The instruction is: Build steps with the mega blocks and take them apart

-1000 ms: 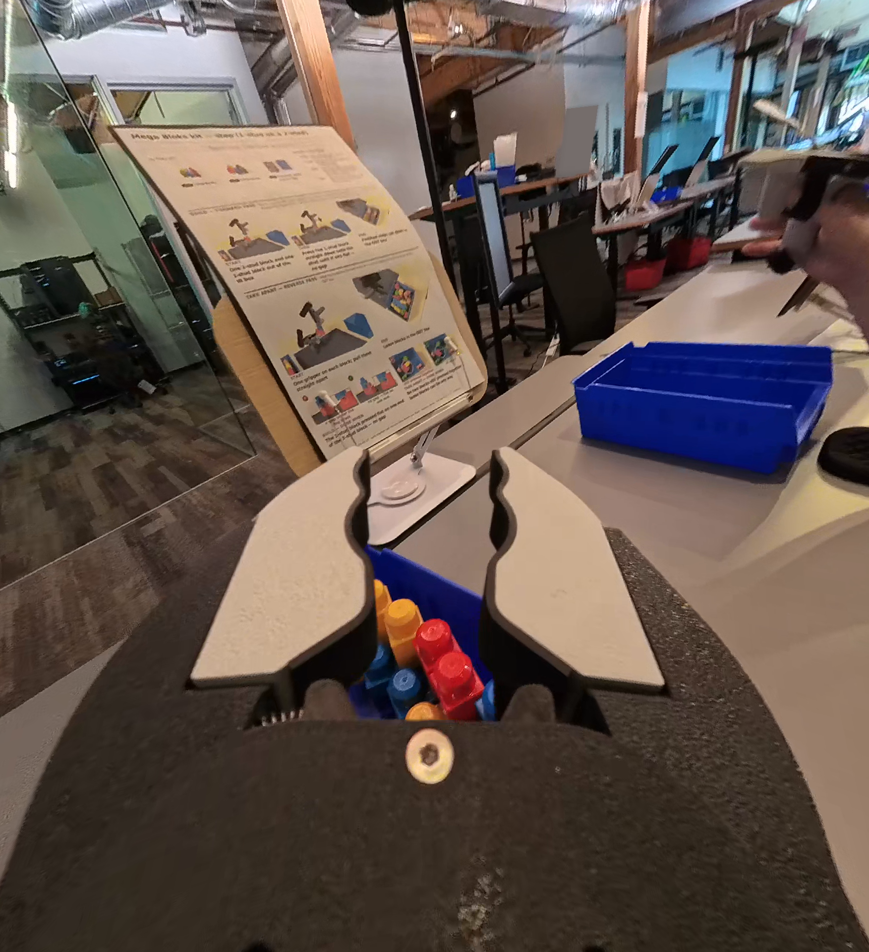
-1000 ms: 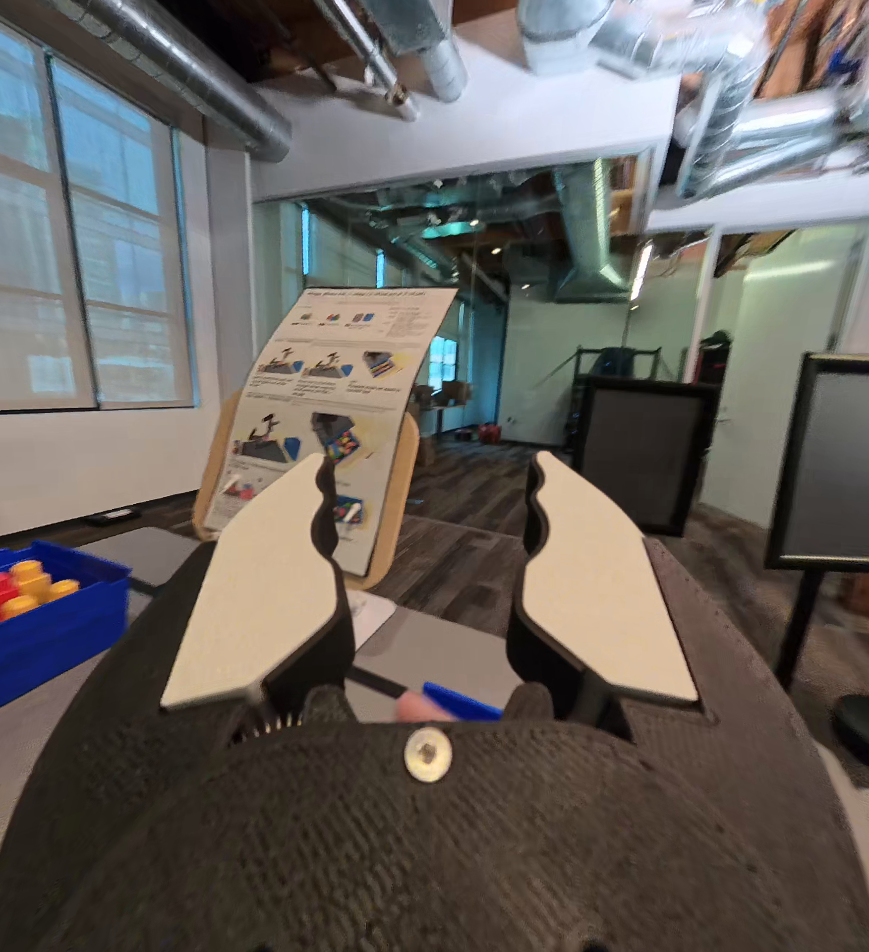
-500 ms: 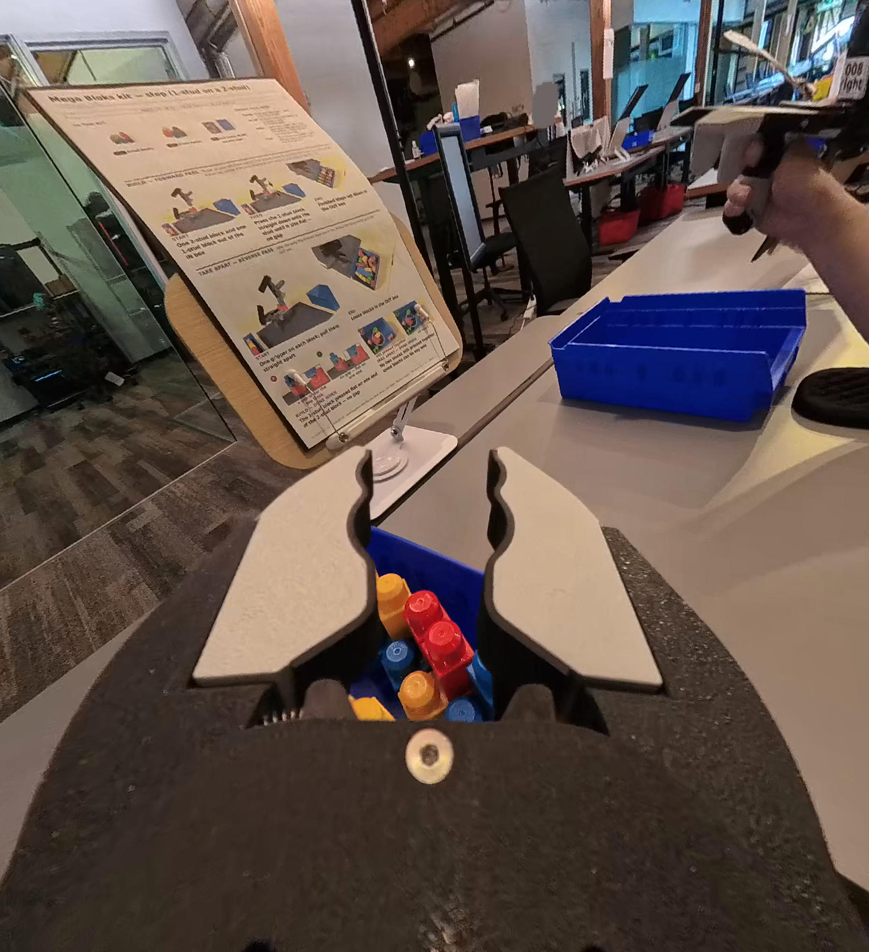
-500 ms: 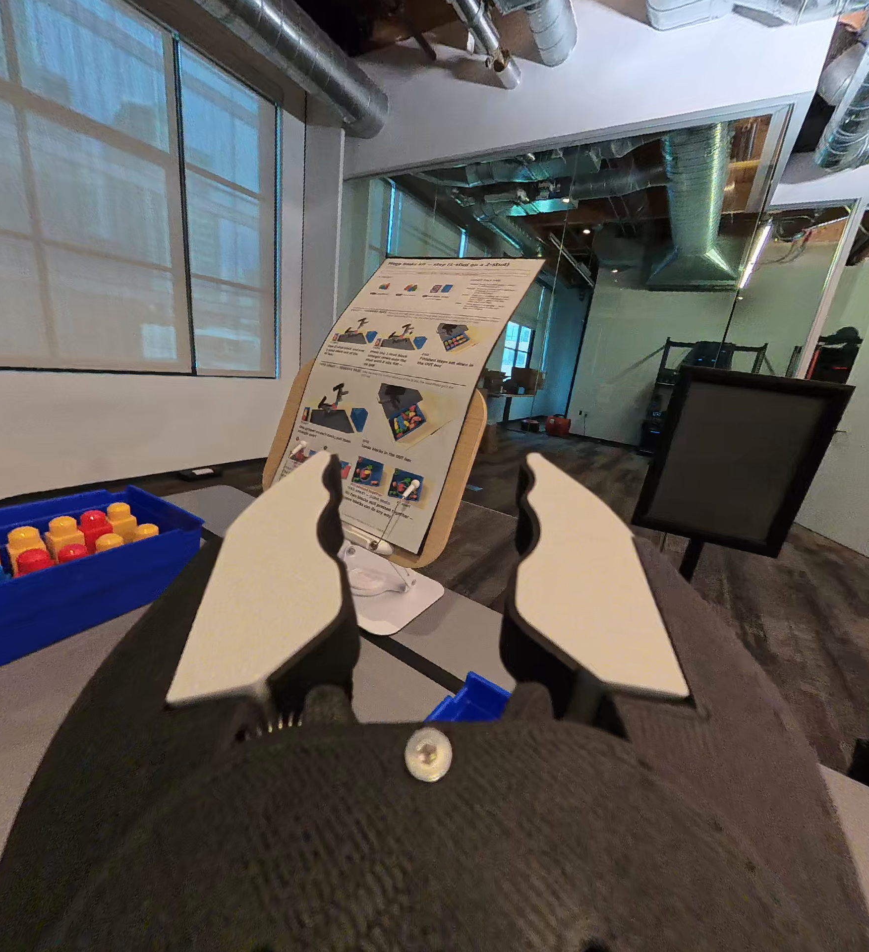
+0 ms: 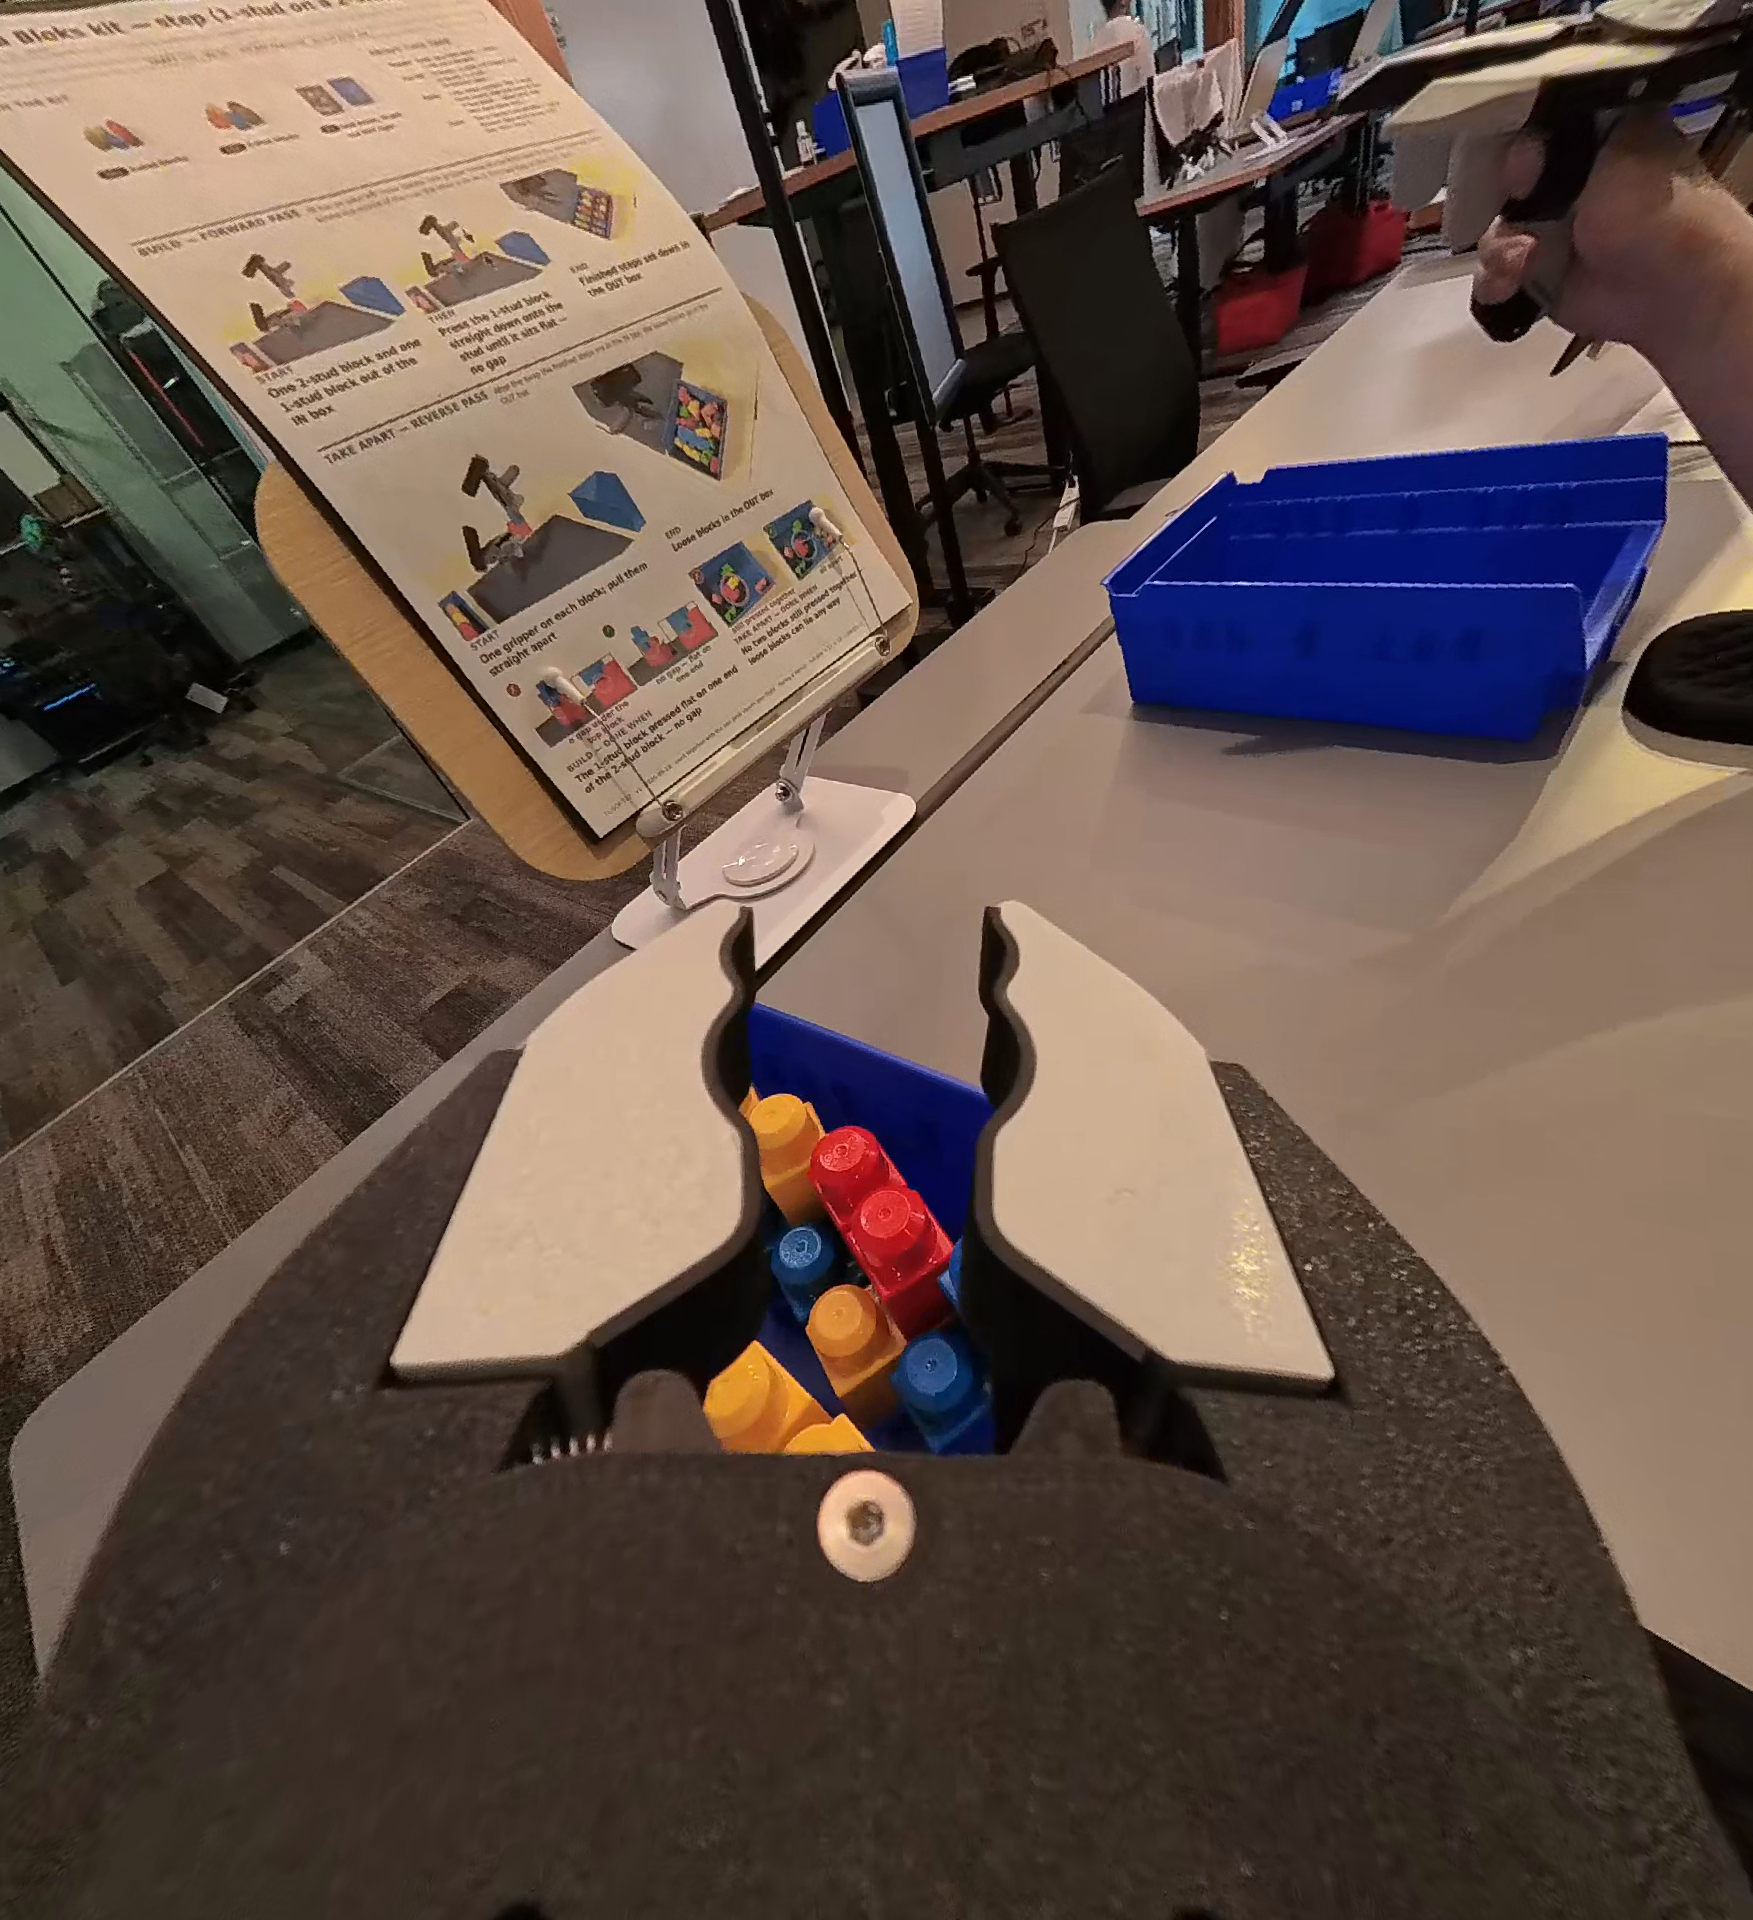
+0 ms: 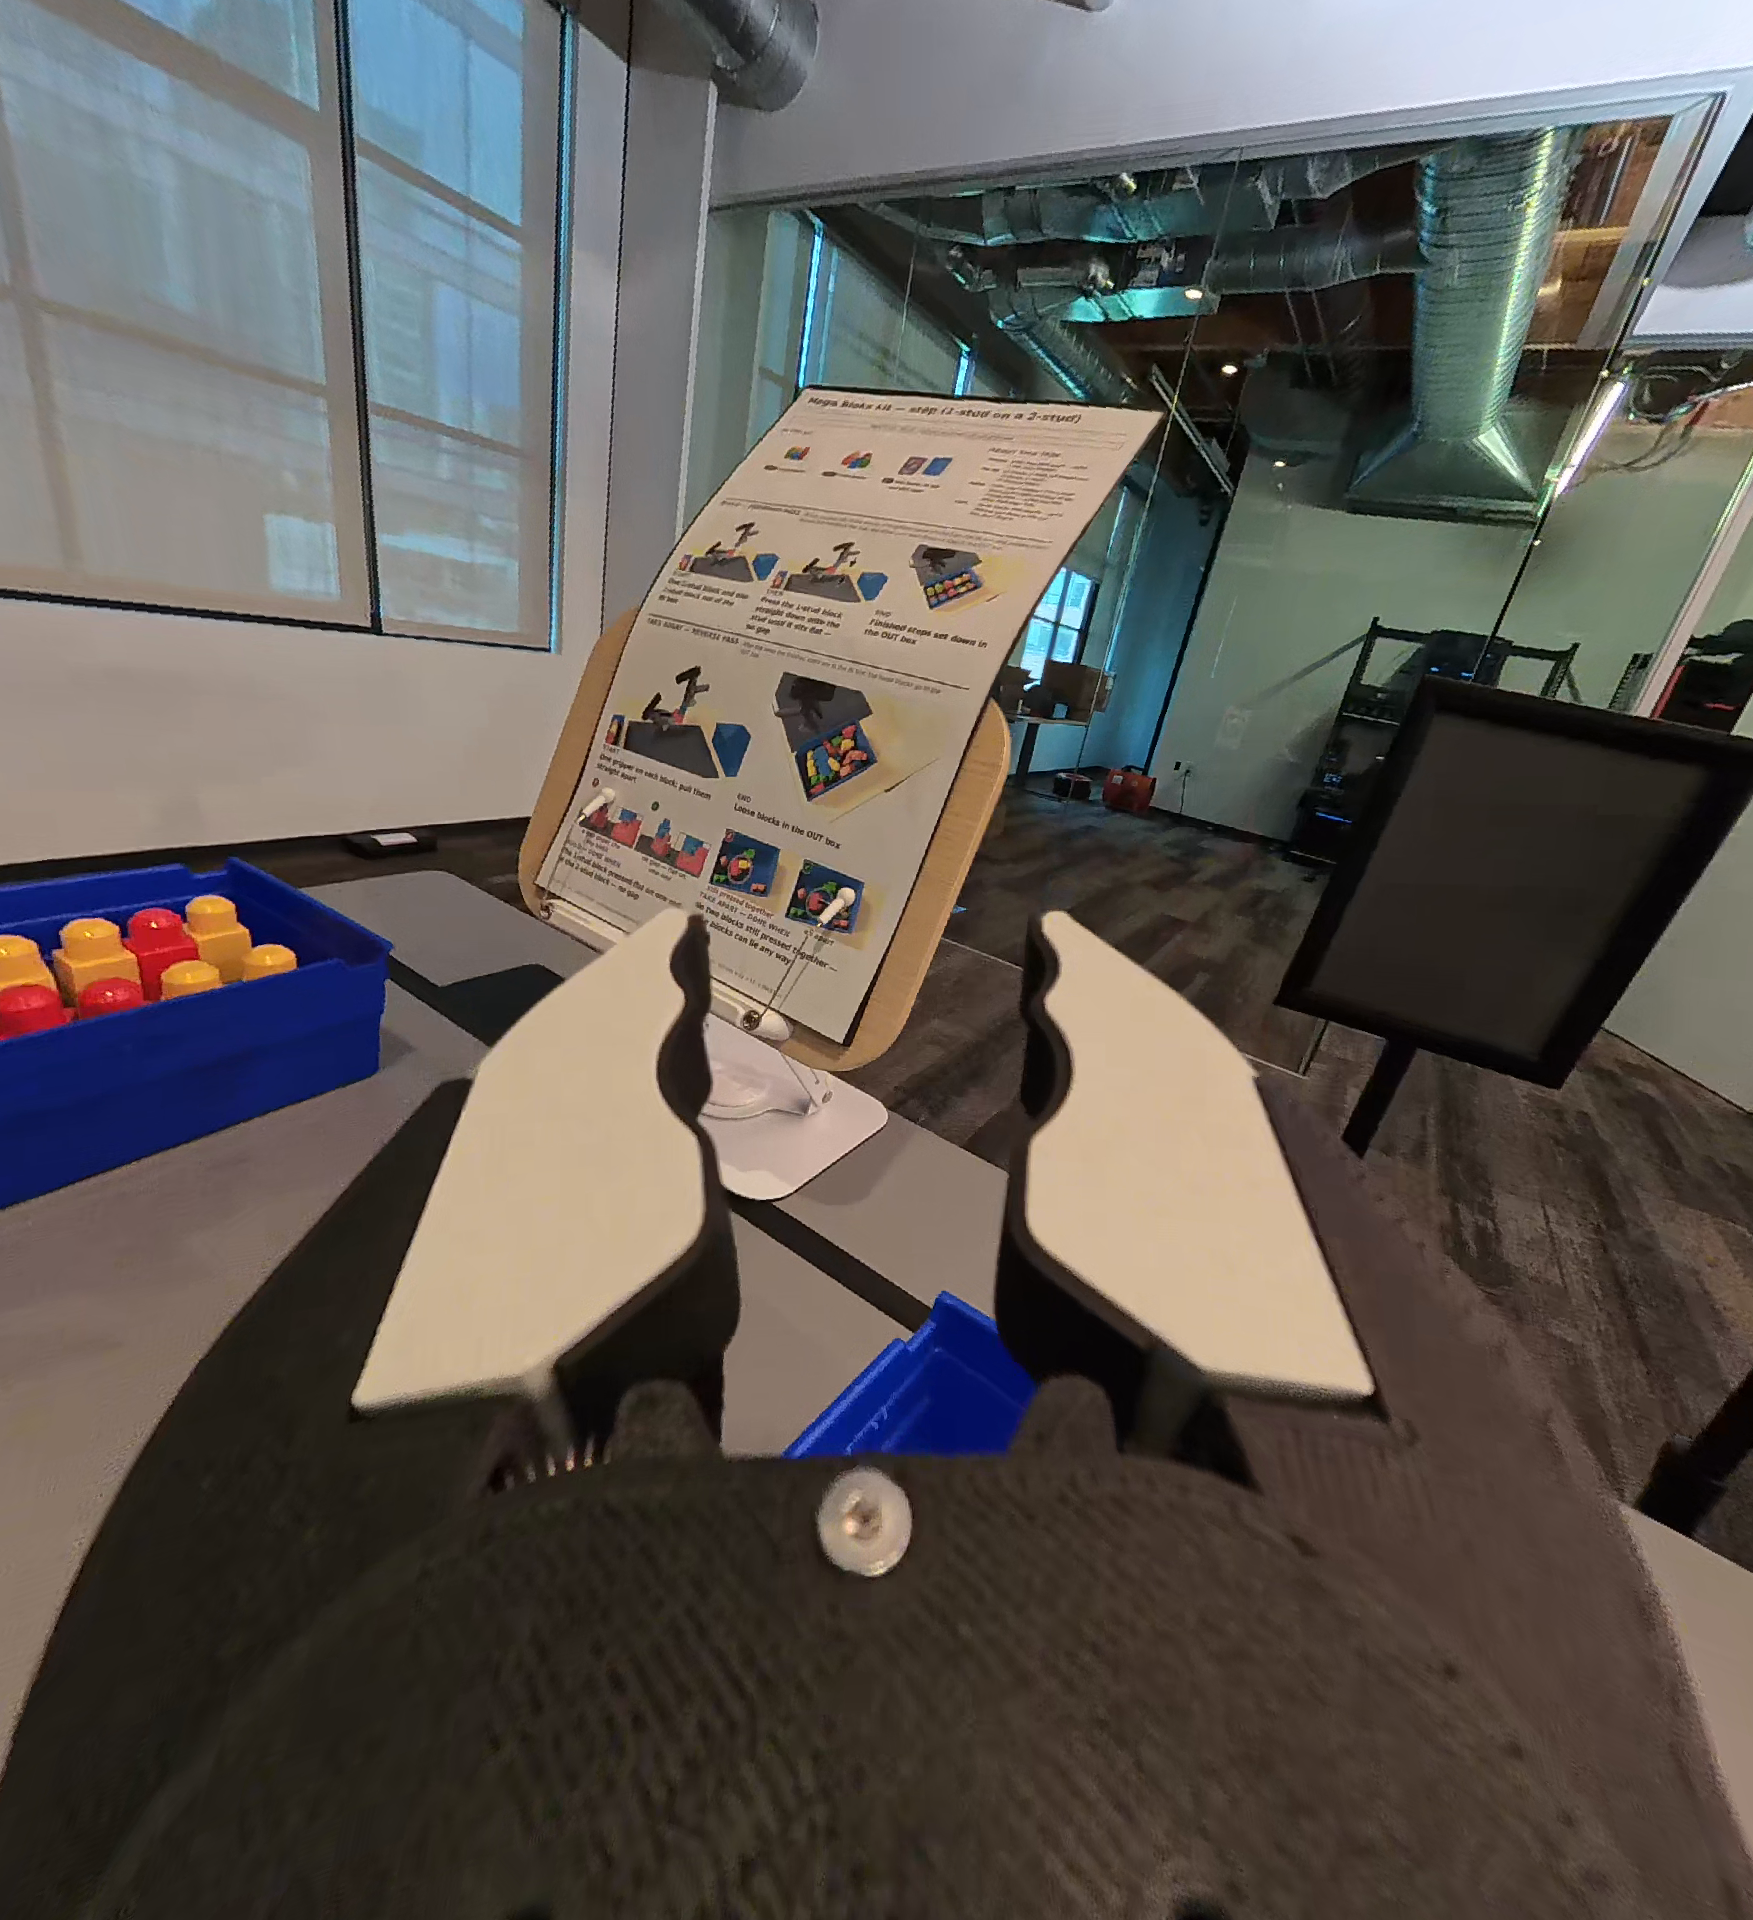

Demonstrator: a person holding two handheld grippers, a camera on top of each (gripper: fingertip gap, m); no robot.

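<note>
- The left gripper (image 5: 864, 971) hangs above a blue bin (image 5: 856, 1075) of mega blocks (image 5: 877, 1226), its jaws spread apart with nothing between them.
- Through the gap between those fingers, at lower centre of the left wrist view, red, orange and blue blocks lie heaped in the bin; no finger touches them.
- The right gripper (image 6: 856, 987) is likewise released and holds nothing; in the left wrist view it shows at the upper right, held in a hand (image 5: 1620, 260) above the table.
- Low between the right gripper's fingers, only a corner of a second blue bin (image 6: 913, 1392) shows; in the left wrist view this bin (image 5: 1391, 613) sits at the right of centre on the grey table (image 5: 1267, 987).
- In the right wrist view the filled bin (image 6: 145, 1049) sits at the left edge of the frame, well apart from the right gripper.
- An instruction sheet on a wooden stand (image 6: 830, 727) stands at the table's far edge, upper centre in the right wrist view.
- A black round pad (image 5: 1745, 675) lies just beside the second bin, at the right edge.
</note>
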